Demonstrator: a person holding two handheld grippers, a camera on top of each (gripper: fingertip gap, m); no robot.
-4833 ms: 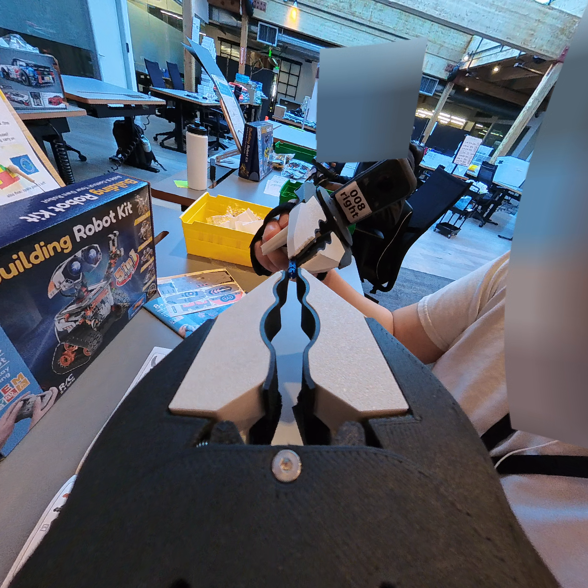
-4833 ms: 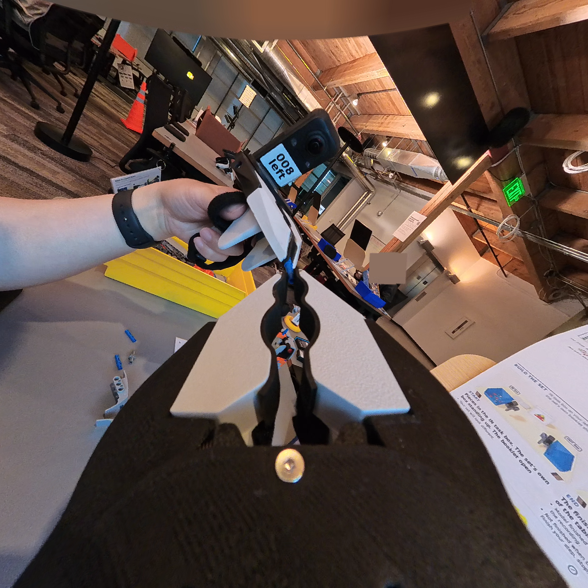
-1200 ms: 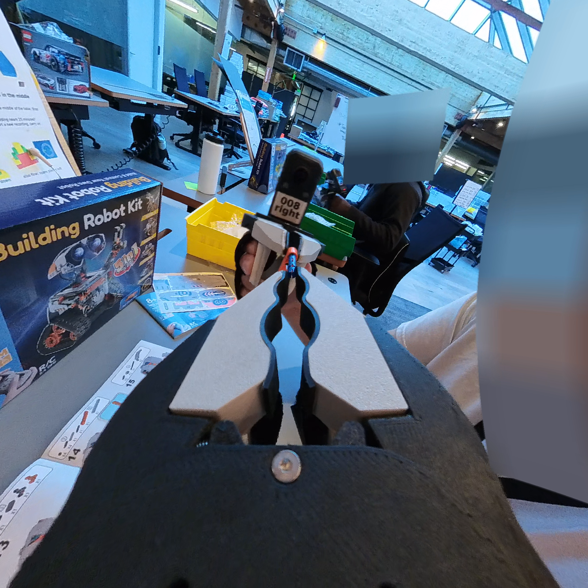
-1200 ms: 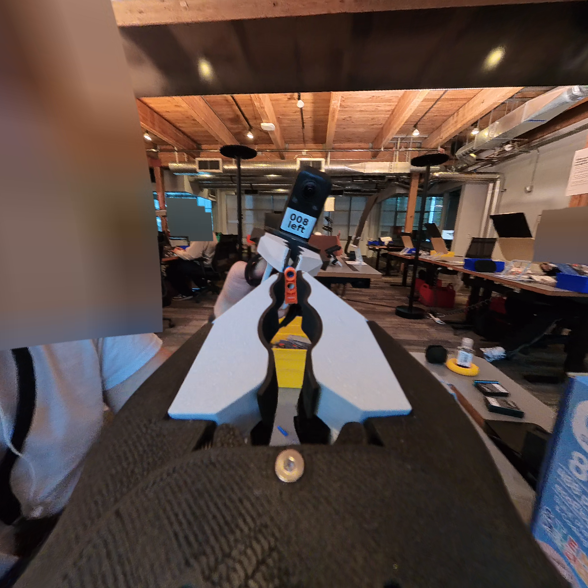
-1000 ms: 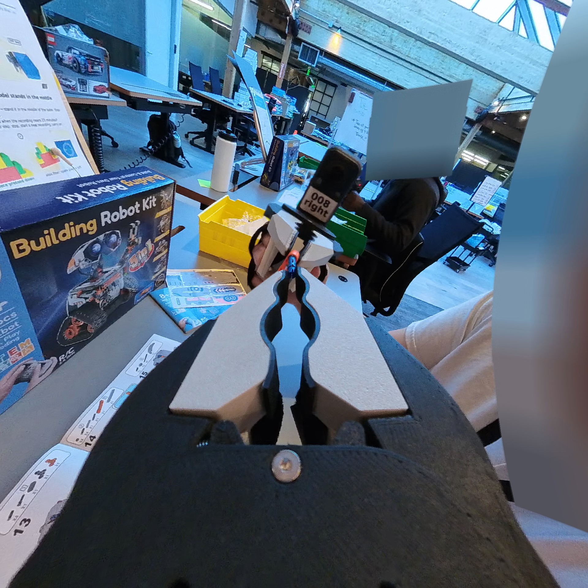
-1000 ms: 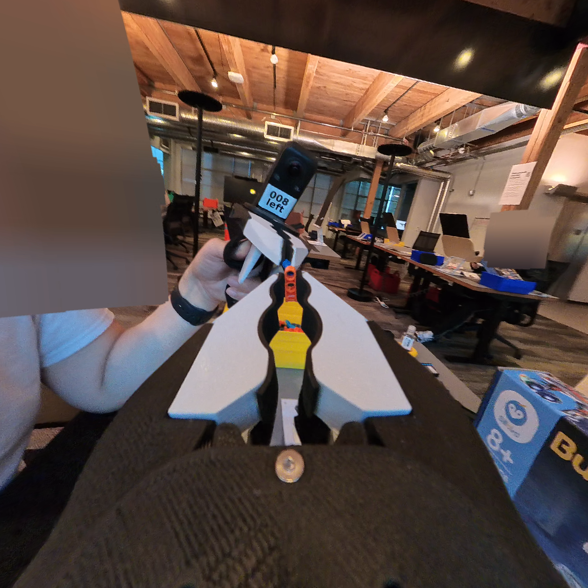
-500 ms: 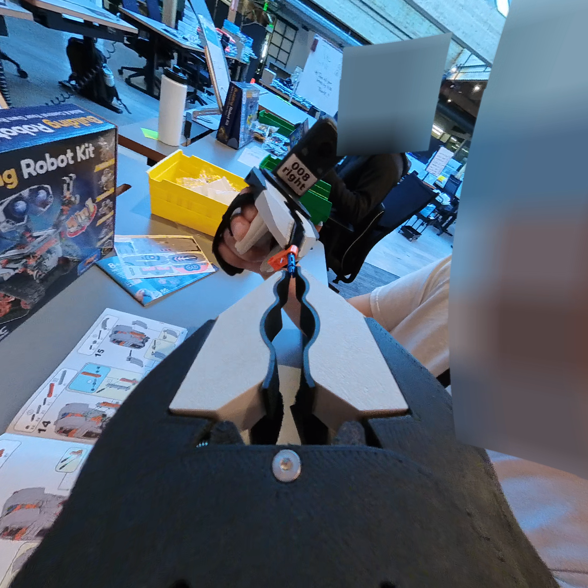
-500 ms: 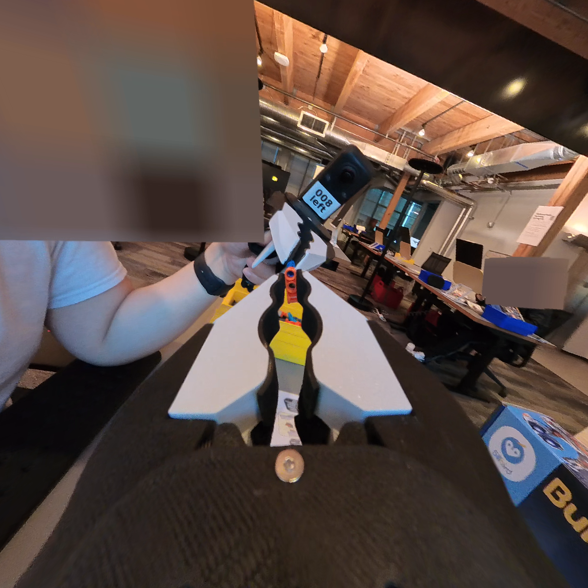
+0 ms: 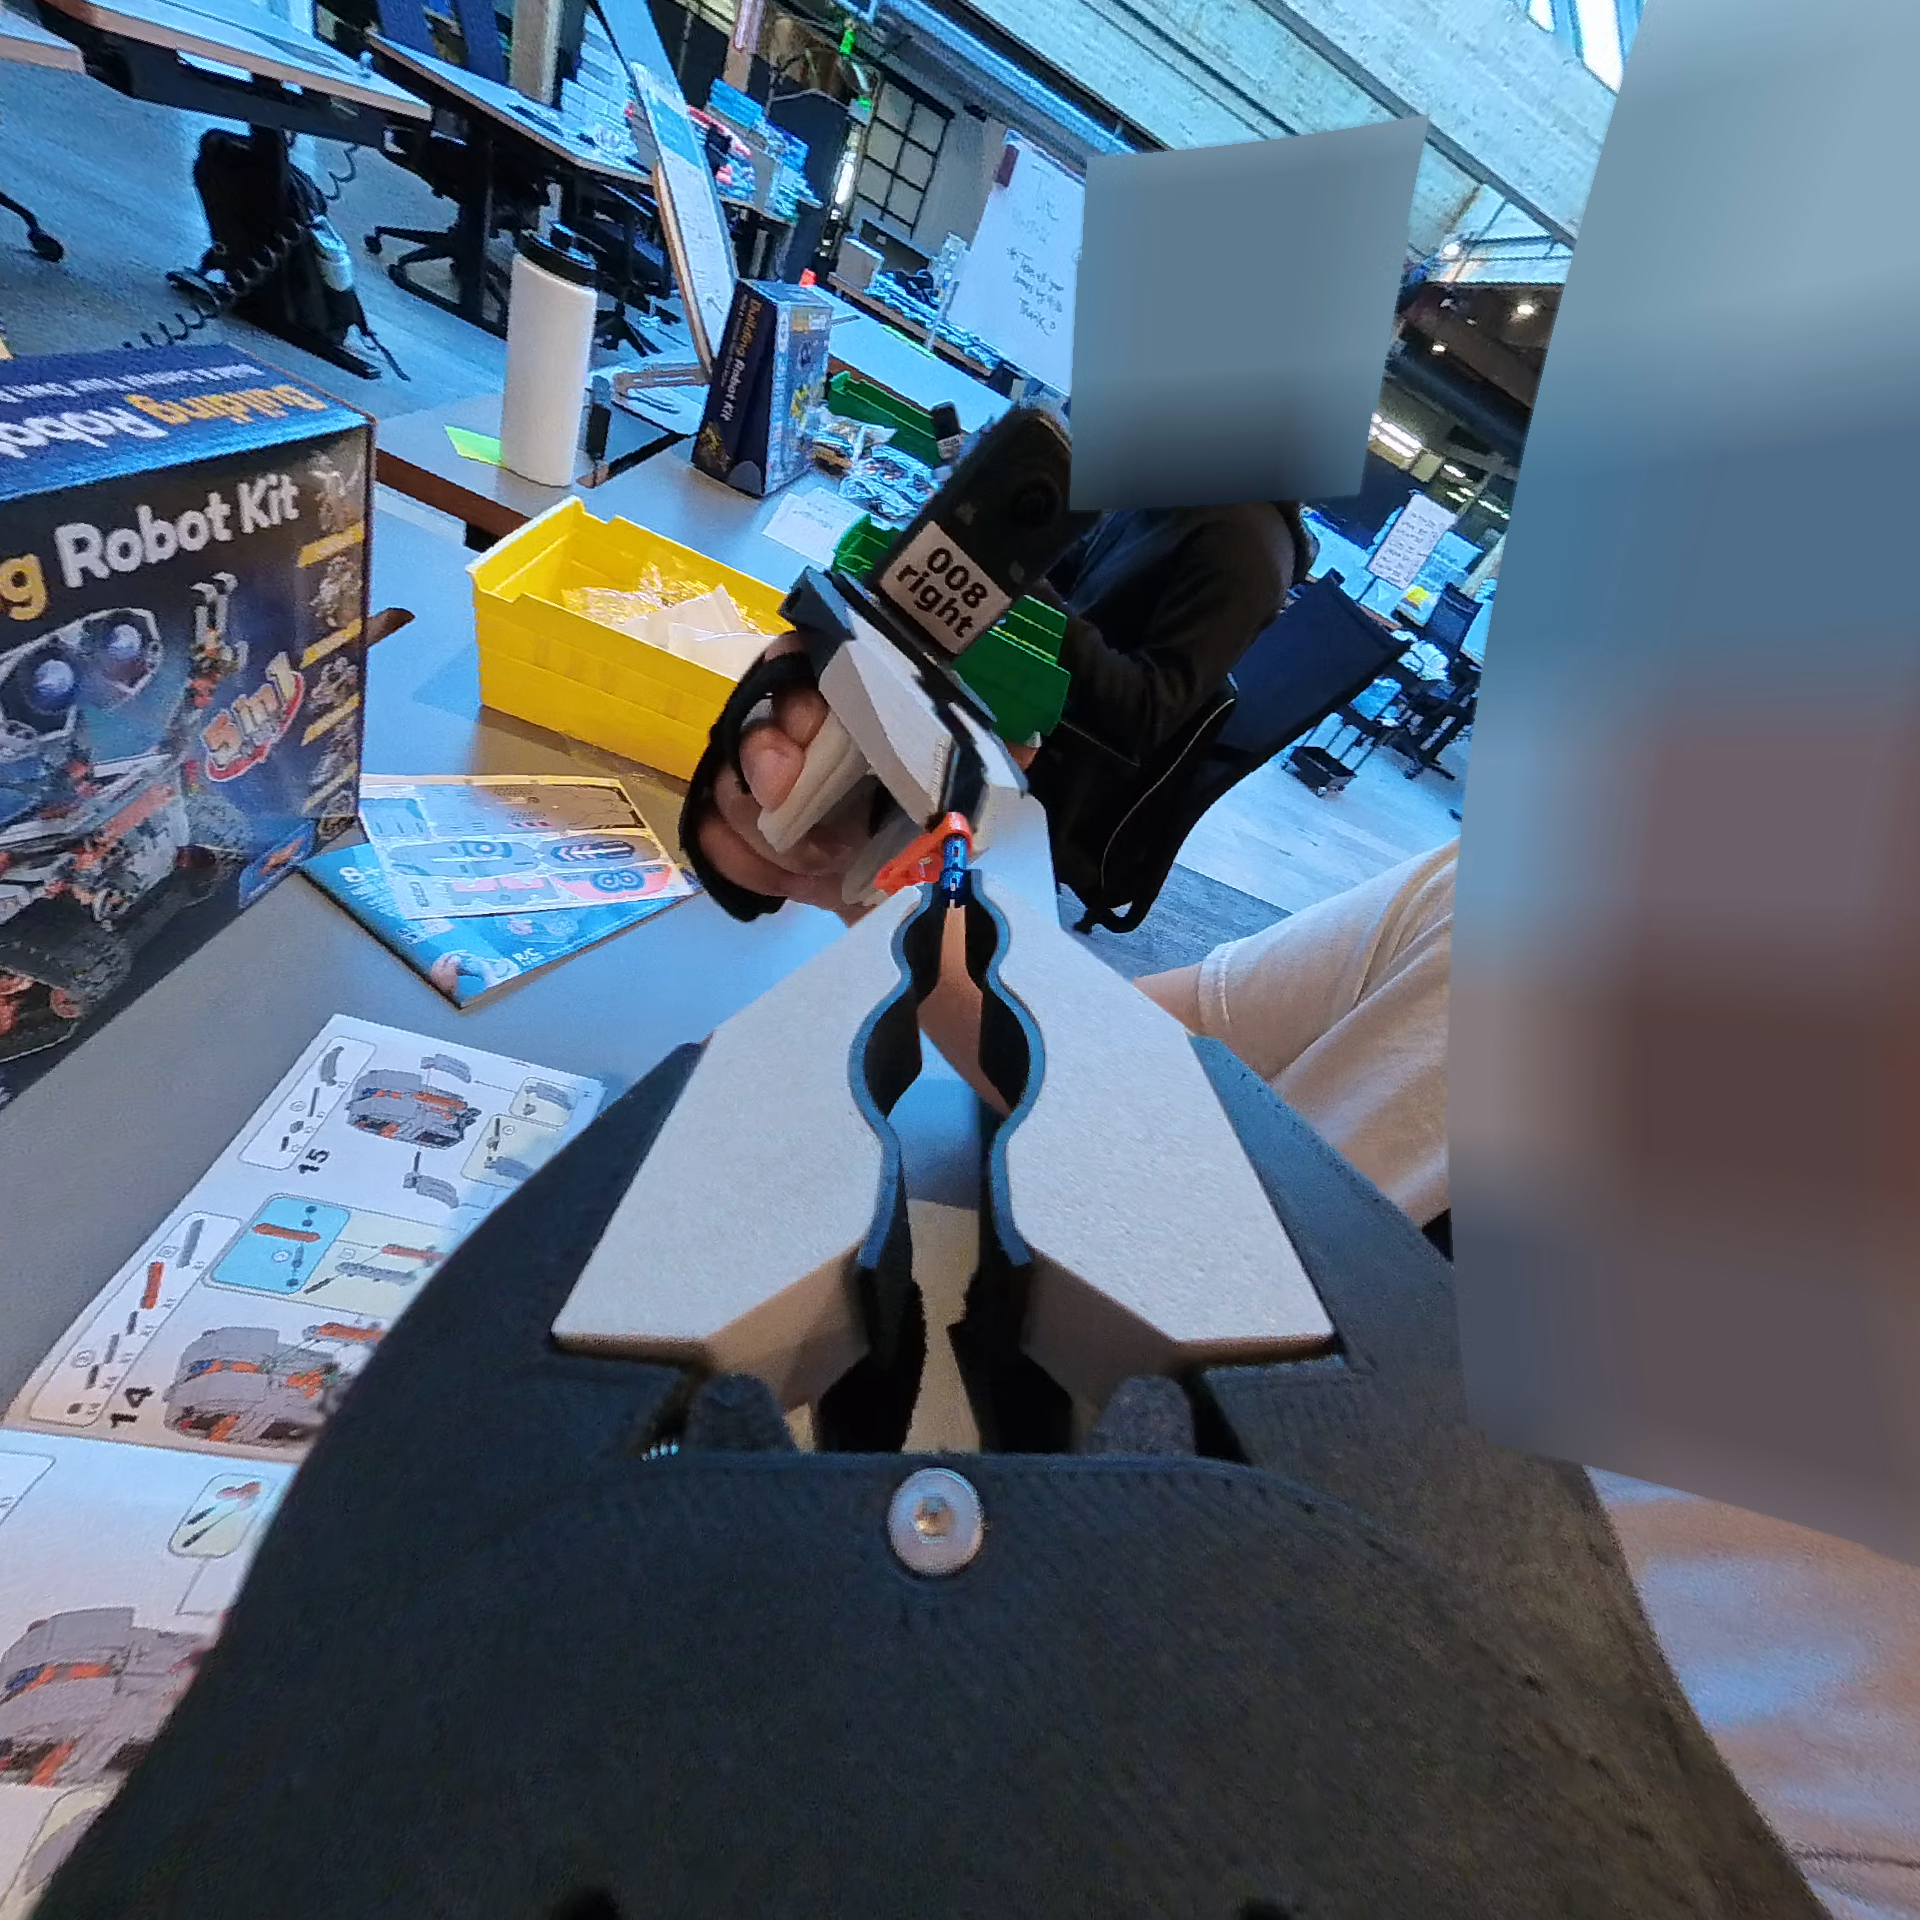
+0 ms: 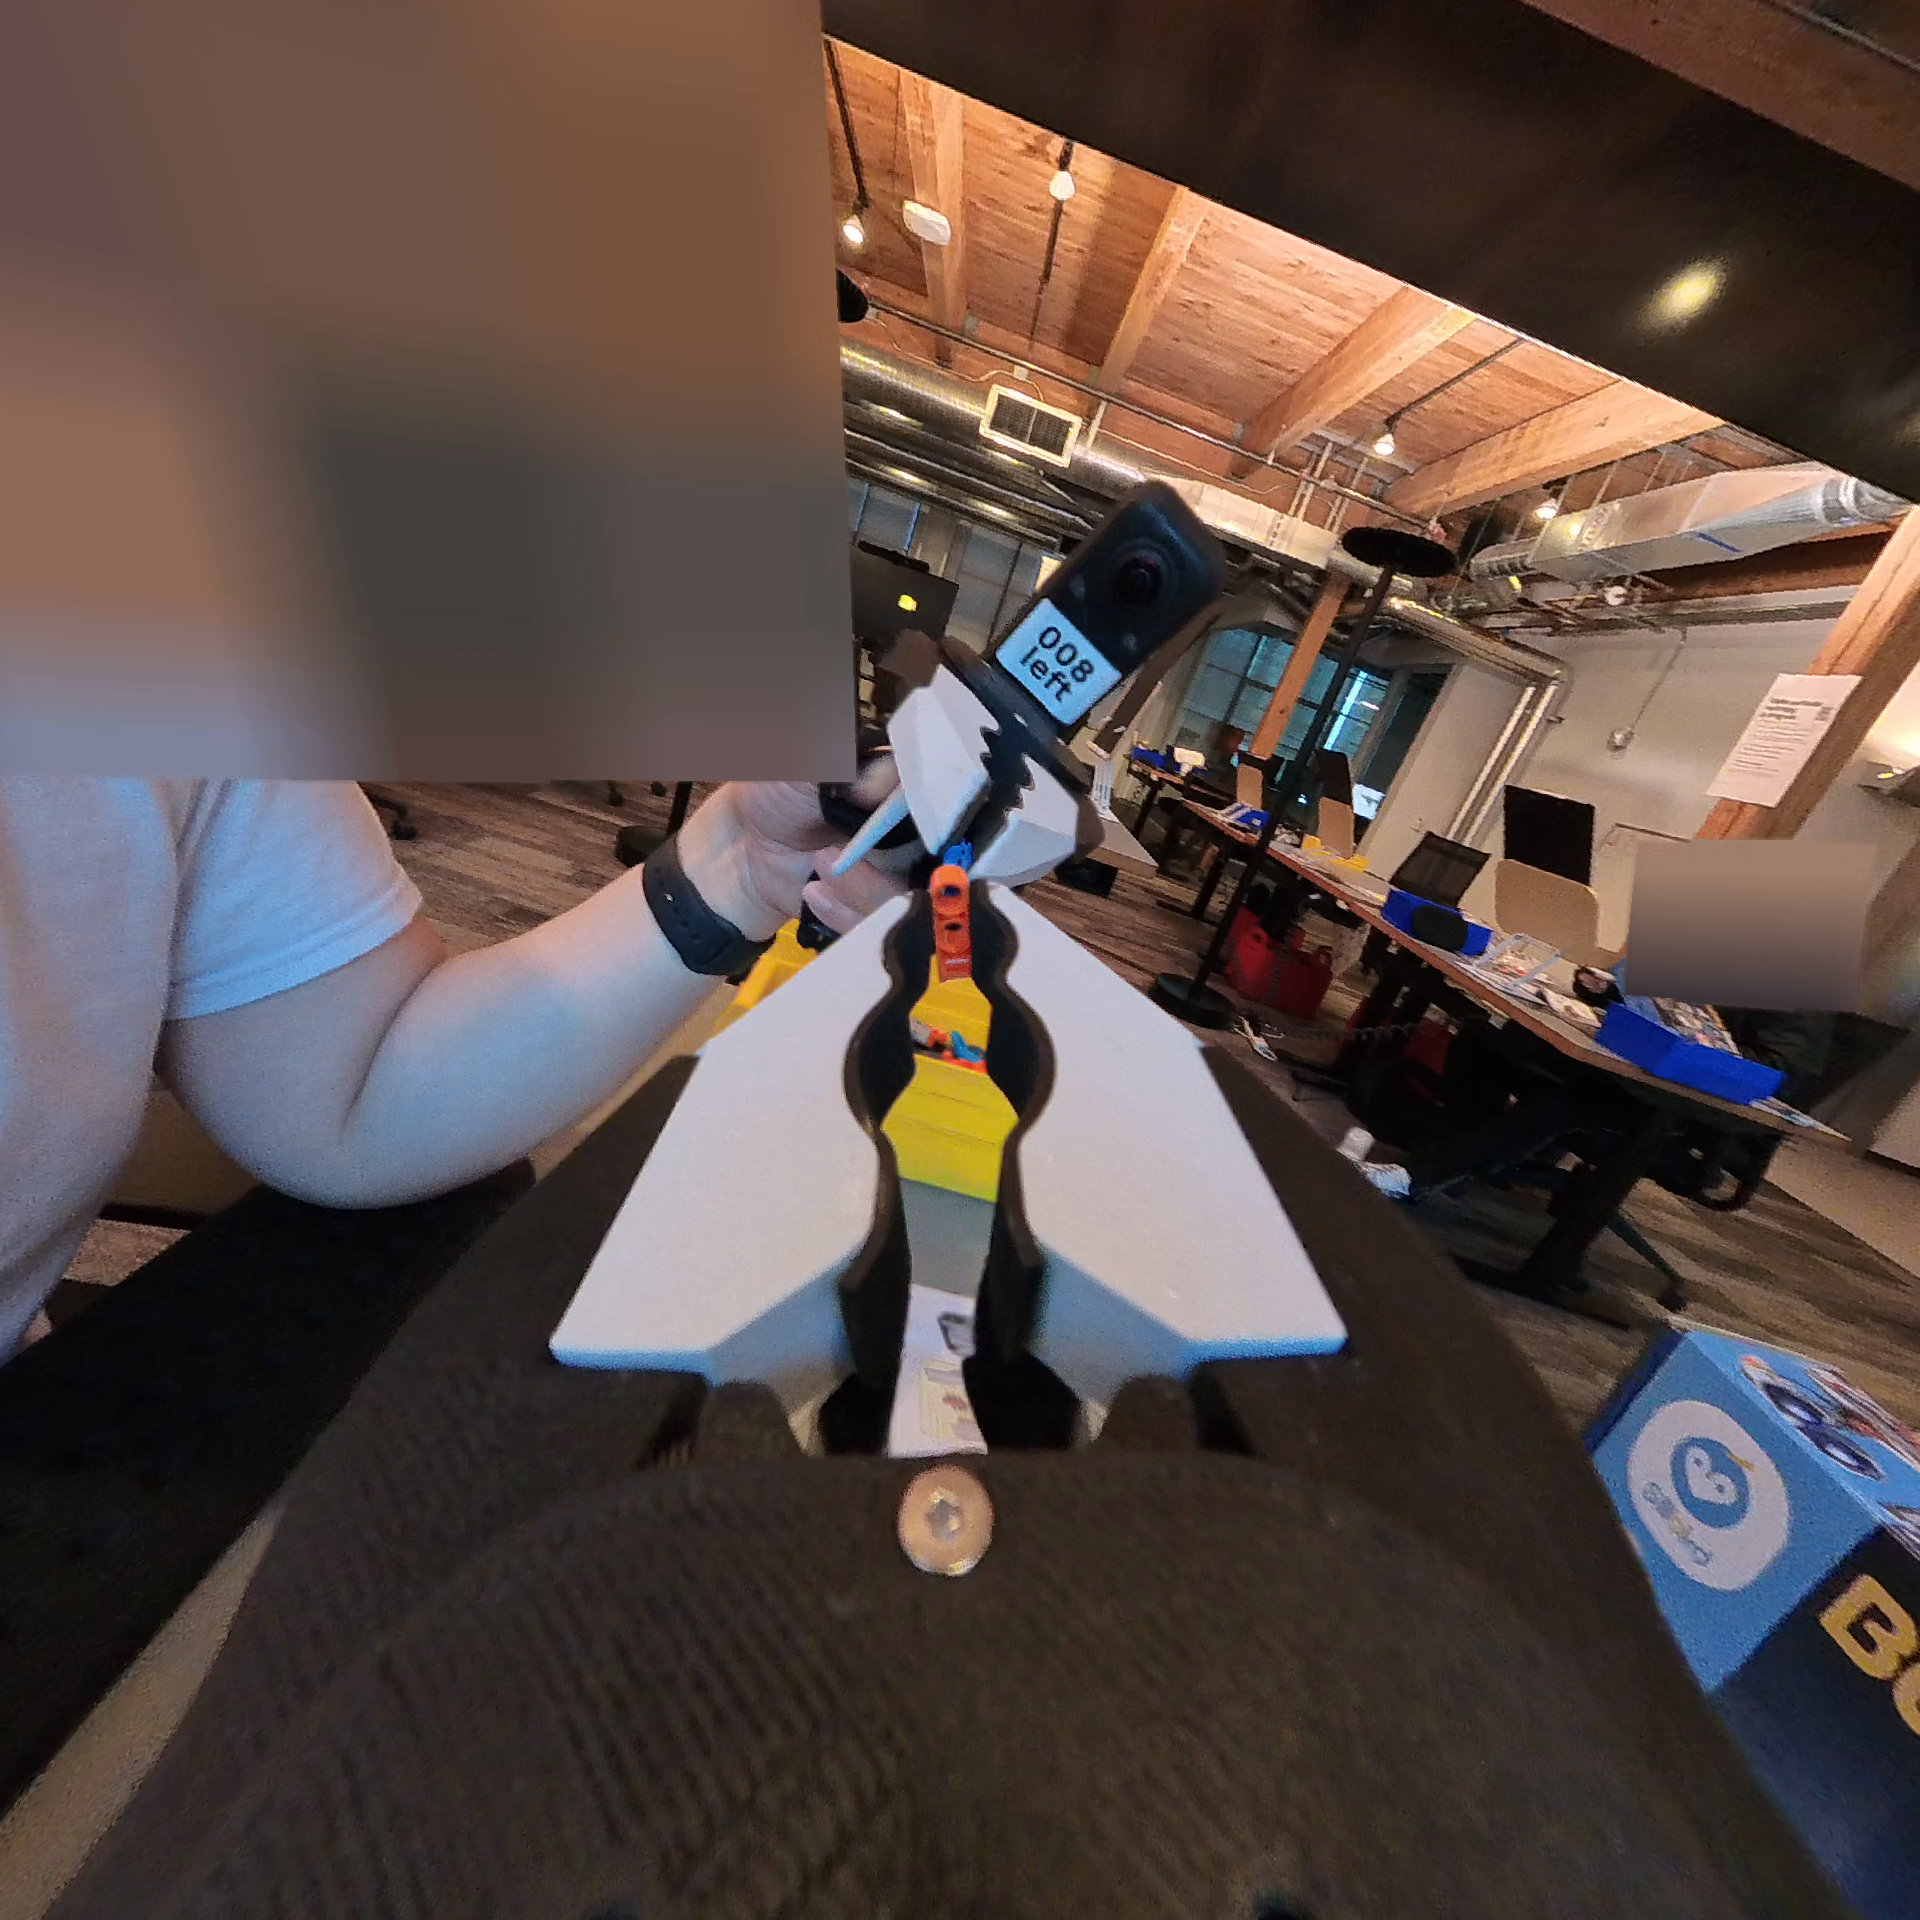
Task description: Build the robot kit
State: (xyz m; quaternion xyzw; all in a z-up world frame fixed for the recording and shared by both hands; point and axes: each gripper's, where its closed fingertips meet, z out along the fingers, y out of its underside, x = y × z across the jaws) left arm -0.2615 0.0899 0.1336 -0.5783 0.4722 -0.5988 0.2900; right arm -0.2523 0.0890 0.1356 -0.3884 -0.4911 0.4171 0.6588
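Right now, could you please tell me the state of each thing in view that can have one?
left gripper: jaws shut on the blue pin.
right gripper: jaws shut on the orange beam.
blue pin: meets the orange beam's end, held in the air.
yellow bin: open, holding clear bags.
instruction booklet: lying open on the table.
robot kit box: standing upright.

I hold a small blue peg in my left gripper, pinched tight at the very tips. The peg points toward 12 o'clock in the left wrist view. My right gripper pinches a little orange bar with round holes in it. The bar stands upright between the tips. The blue peg touches the top end of the orange bar. Both grippers meet tip to tip, up in the air above the grey table.
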